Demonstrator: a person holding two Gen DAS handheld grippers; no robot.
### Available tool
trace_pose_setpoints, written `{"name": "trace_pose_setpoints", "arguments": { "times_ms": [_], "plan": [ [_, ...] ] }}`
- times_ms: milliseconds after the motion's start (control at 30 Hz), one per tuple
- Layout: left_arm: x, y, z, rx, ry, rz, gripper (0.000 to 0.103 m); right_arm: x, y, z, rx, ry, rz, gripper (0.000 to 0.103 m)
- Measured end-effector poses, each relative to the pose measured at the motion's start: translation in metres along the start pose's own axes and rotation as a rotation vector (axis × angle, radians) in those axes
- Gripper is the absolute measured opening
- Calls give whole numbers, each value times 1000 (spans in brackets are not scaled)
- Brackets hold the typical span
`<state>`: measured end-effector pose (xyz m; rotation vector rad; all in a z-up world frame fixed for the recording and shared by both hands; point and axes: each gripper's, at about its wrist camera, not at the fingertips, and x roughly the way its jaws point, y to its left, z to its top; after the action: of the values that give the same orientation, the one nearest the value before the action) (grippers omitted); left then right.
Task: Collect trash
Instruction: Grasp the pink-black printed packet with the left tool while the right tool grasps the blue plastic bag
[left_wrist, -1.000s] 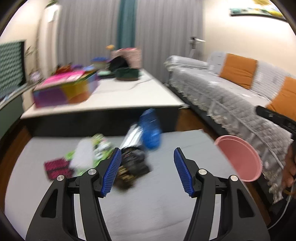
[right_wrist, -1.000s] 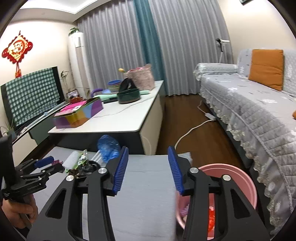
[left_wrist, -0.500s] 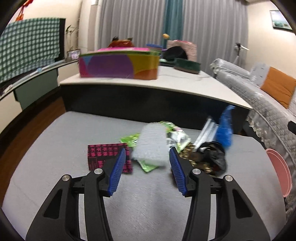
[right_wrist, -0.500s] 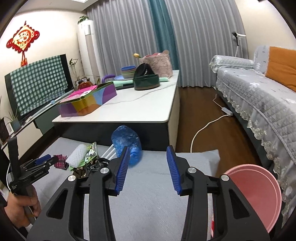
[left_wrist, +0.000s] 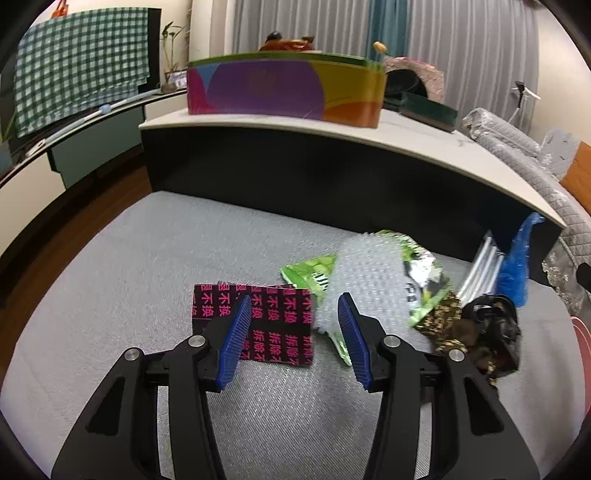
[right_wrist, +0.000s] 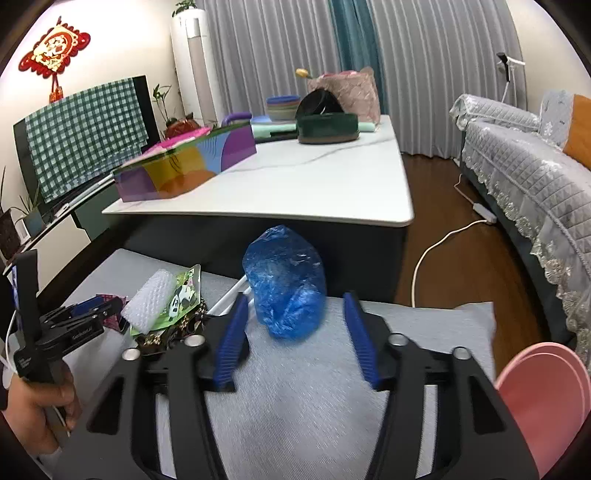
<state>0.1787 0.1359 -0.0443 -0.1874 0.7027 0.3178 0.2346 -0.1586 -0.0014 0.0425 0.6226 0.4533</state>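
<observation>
Trash lies in a heap on a grey mat (left_wrist: 147, 266): a black packet with pink print (left_wrist: 273, 321), a bubble-wrap roll (left_wrist: 365, 280), a green wrapper (left_wrist: 310, 271), a dark crumpled wrapper (left_wrist: 491, 332) and a blue plastic bag (right_wrist: 284, 284). My left gripper (left_wrist: 294, 306) hovers open just above the black packet, nothing between its pads. My right gripper (right_wrist: 295, 299) is opening; the blue bag stands between its fingertips, untouched by the pads. In the right wrist view the left gripper (right_wrist: 85, 314) shows at the left, held by a hand (right_wrist: 33, 410).
A pink basin (right_wrist: 546, 398) sits at the mat's right edge. Behind the heap stands a low white-topped table (right_wrist: 295, 184) with a colourful box (left_wrist: 284, 92). A grey-covered sofa (right_wrist: 524, 177) and a white cable (right_wrist: 439, 243) on the wooden floor are to the right.
The left gripper swung left from the dark wrapper to the black packet, sank closer and narrowed its jaws. The right gripper moved from near the basin up to the blue bag and widened its jaws.
</observation>
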Motion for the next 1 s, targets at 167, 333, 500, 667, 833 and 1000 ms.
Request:
{"name": "trace_pose_setpoints", "arguments": {
  "times_ms": [167,333,500,667,833,1000],
  "plan": [
    [4,-2,3,8,22,22,37,35,15,1,-9,46,5,65],
    [5,1,3,-3,36,35,31,60,27,3,-44,87,-6,64],
    [2,1,2,-4,34,45,21,73,29,1,-72,141,-53,30],
    [-6,1,-1,-2,19,51,15,63,21,-1,-53,147,-59,3],
    [-21,3,1,-13,-16,49,8,34,21,4,-66,112,-75,2],
    [-39,0,3,-7,-50,20,1,-3,18,7,-62,68,-78,2]
  ]
}}
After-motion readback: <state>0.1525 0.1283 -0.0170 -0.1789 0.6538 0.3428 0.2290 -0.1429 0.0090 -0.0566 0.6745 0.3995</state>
